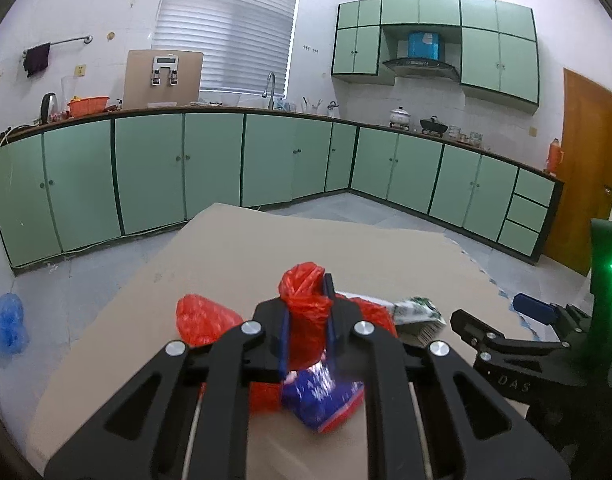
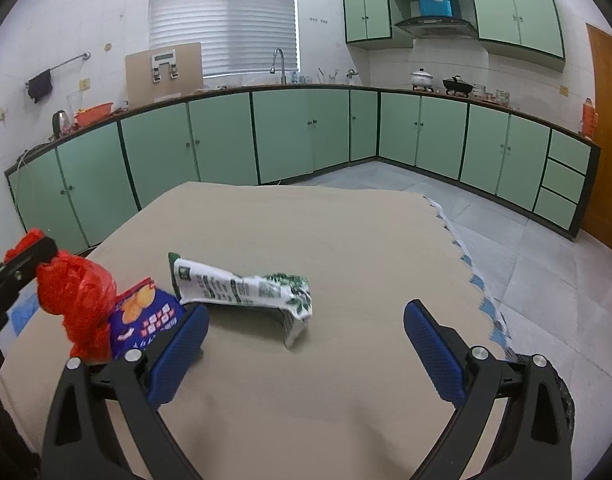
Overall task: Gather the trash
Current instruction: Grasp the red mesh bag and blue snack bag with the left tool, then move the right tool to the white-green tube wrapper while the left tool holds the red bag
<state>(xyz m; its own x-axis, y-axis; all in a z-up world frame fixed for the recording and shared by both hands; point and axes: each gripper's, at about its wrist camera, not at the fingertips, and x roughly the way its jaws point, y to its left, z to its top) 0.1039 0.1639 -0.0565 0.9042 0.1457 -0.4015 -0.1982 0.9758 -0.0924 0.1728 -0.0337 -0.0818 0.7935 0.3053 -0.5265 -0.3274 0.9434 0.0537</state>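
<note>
My left gripper is shut on the gathered top of a red plastic bag and holds it over the table. A blue snack packet sticks out of the bag below the fingers. In the right wrist view the red bag and the blue packet hang at the left, with the left gripper pinching the bag's top. A white and green wrapper lies on the table ahead of my right gripper, which is open and empty. The wrapper also shows in the left wrist view.
The table wears a beige cloth with a scalloped blue edge on the right. A blue plastic bag lies on the floor at the left. Green cabinets line the walls. A brown door stands at the right.
</note>
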